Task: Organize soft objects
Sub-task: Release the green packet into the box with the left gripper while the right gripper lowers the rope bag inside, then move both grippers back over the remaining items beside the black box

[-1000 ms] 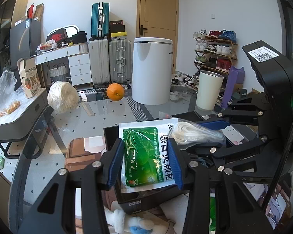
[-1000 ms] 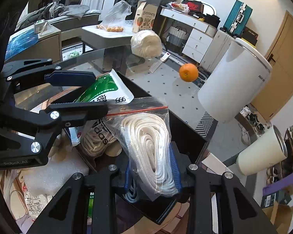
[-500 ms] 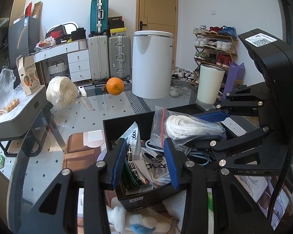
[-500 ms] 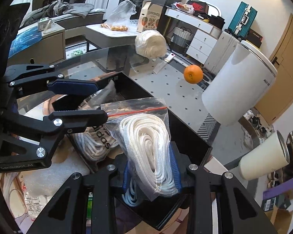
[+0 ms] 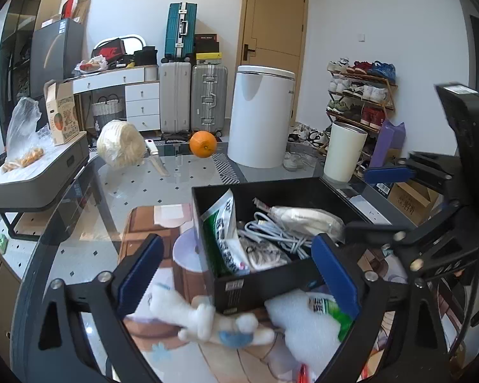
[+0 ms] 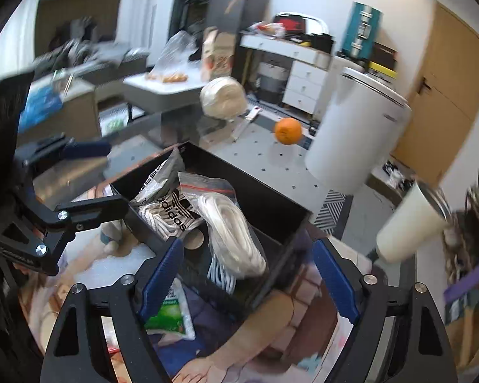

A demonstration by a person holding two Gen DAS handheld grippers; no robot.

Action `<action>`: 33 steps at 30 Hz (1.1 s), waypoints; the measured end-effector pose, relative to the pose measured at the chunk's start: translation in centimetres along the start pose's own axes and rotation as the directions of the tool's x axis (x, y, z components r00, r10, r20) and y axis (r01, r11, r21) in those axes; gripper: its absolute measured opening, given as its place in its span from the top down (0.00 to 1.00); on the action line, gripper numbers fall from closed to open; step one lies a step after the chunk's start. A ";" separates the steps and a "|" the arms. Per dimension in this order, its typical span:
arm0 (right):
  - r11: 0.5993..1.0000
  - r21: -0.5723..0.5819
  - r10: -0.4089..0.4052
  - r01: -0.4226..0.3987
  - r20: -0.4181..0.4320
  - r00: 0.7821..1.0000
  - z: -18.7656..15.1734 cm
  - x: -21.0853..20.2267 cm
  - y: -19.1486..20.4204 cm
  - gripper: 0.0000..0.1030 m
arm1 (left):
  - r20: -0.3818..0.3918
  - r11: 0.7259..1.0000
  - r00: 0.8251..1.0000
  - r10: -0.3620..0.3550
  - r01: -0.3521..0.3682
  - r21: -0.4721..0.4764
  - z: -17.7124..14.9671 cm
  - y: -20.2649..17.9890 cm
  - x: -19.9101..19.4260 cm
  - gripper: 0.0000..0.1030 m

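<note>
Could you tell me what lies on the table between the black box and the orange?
Nothing: in the left wrist view the glass tabletop is bare between the black box and the orange.

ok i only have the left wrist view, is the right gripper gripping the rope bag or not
observer: not gripping. in the right wrist view the right gripper has just been opening its jaws. the pads stand wide of the rope bag, which lies in the black box.
operator: anything in the box i can't make out from here
observer: yes, what looks like a brown cardboard roll sits low in the box, right beside the rope bag.
operator: and past that
observer: a clear bag printed adidas, with white cord inside, lies next to the rope bag.
</note>
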State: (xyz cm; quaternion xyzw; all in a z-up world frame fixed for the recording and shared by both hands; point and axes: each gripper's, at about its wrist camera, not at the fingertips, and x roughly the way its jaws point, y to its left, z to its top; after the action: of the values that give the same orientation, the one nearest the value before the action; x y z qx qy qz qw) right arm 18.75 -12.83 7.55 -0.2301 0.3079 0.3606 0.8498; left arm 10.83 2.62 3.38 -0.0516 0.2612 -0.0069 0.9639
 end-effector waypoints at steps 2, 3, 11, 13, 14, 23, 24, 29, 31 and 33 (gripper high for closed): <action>0.998 0.062 -0.004 0.003 0.016 1.000 -1.0 -1.1 -0.5 0.11 | 0.005 1.000 1.000 0.008 -0.008 0.000 -0.5 0.0 -0.6 0.03; 0.997 0.079 0.000 -0.001 0.021 1.000 -1.3 -1.5 -0.6 0.07 | 0.007 1.000 1.000 0.013 -0.013 0.000 -0.6 0.0 -0.9 0.00; 0.969 0.238 0.053 -0.067 0.063 0.997 -3.8 -4.0 0.2 0.01 | 0.017 1.000 1.000 0.026 -0.026 0.002 -2.2 -0.6 -2.6 0.00; 0.963 0.262 0.052 -0.063 0.049 0.997 -4.4 -4.0 0.6 0.01 | 0.015 1.000 1.000 0.021 -0.021 0.015 -2.7 -0.8 -3.0 0.00; 0.961 0.271 0.052 -0.061 0.040 0.998 -4.6 -3.9 0.7 0.01 | 0.016 1.000 1.000 0.019 -0.019 0.022 -3.0 -1.0 -3.3 0.00; 0.953 0.293 0.082 -0.081 0.007 0.997 -5.5 -3.3 2.1 0.01 | 0.000 0.999 0.999 0.035 -0.035 0.022 -4.3 -1.0 -3.9 0.00; 0.952 0.293 0.089 -0.087 0.004 0.996 -5.5 -3.2 2.2 0.01 | 0.001 0.999 0.999 0.036 -0.036 0.015 -4.4 -0.9 -4.0 0.00; 0.956 0.281 0.090 -0.081 -0.018 0.996 -5.5 -2.7 2.4 0.01 | -0.018 0.999 0.999 0.039 -0.039 -0.010 -4.9 -0.4 -3.7 0.00; 0.956 0.284 0.085 -0.075 -0.022 0.996 -5.6 -2.6 2.3 0.01 | -0.025 0.999 0.998 0.051 -0.051 0.006 -5.1 -0.6 -3.6 0.00; 0.955 0.287 0.084 -0.072 -0.027 0.996 -5.7 -2.5 2.2 0.01 | -0.031 0.998 0.998 0.054 -0.054 0.013 -5.3 -0.7 -3.5 0.00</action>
State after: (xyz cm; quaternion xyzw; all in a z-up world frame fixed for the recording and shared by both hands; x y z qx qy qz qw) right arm 13.67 -16.11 4.88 -0.0999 0.3821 0.3411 0.8530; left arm 5.13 1.55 0.71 -0.0388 0.2776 0.0167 0.9598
